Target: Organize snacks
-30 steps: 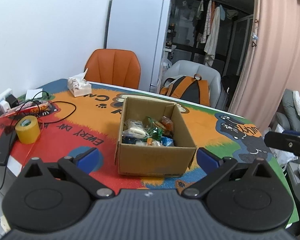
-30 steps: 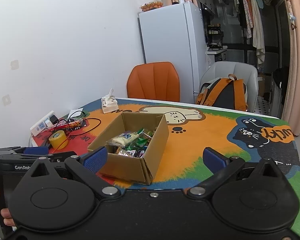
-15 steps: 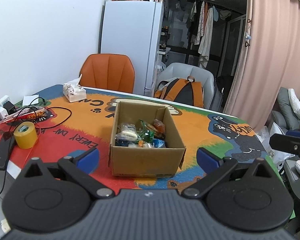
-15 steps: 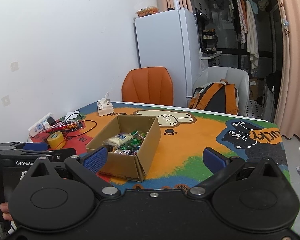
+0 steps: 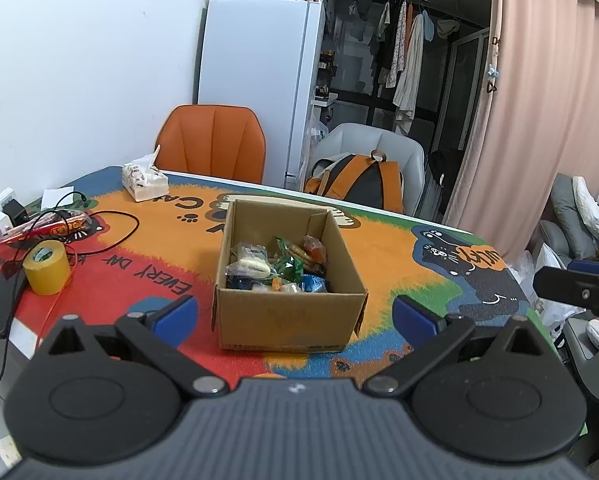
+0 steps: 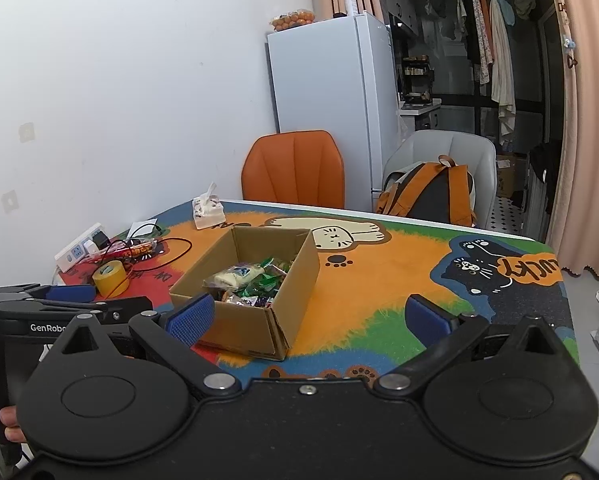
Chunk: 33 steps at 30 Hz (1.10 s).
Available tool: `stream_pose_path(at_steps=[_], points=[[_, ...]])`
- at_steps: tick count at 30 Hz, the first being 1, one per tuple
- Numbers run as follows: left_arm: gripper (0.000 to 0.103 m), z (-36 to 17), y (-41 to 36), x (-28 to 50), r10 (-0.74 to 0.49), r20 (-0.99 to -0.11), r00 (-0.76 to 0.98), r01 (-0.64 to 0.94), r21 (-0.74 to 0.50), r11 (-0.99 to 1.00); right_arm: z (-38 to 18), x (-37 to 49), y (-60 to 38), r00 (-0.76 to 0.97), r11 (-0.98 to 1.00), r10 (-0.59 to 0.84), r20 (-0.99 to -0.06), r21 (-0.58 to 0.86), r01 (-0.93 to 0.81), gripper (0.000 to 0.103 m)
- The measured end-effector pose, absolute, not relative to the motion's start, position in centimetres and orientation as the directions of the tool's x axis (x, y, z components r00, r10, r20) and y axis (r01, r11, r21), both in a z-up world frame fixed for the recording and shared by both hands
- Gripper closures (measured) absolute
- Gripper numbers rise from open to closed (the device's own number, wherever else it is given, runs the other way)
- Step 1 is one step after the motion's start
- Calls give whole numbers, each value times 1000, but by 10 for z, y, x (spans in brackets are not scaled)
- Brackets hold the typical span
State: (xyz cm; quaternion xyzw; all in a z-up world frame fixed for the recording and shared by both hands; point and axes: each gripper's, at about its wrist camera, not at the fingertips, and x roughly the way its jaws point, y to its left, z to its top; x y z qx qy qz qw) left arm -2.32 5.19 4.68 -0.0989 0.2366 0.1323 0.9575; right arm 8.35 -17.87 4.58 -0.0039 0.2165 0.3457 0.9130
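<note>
Brown cardboard box (image 5: 289,280) sits on the bright mat (image 5: 383,248), with the snacks (image 5: 277,266) piled inside it. Both the left gripper (image 5: 295,312) and the right gripper (image 6: 309,312) hang near the box, wide apart and holding nothing. The snacks could be packed away for good or waiting to be sorted.

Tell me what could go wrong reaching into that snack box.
The snacks lie piled and overlapping in the box, so a grasp may catch two wrappers or slip. The box sits loose on the mat and could slide. Both grippers, left and right, are open and could collide.
</note>
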Motion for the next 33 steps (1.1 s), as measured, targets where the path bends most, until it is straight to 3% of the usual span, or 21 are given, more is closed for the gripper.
stream_pose_path(at_steps=[33], points=[[0, 39, 53, -20, 202, -491, 847, -300, -129, 945, 42, 85, -179, 666, 764, 626, -406, 146, -629, 0]])
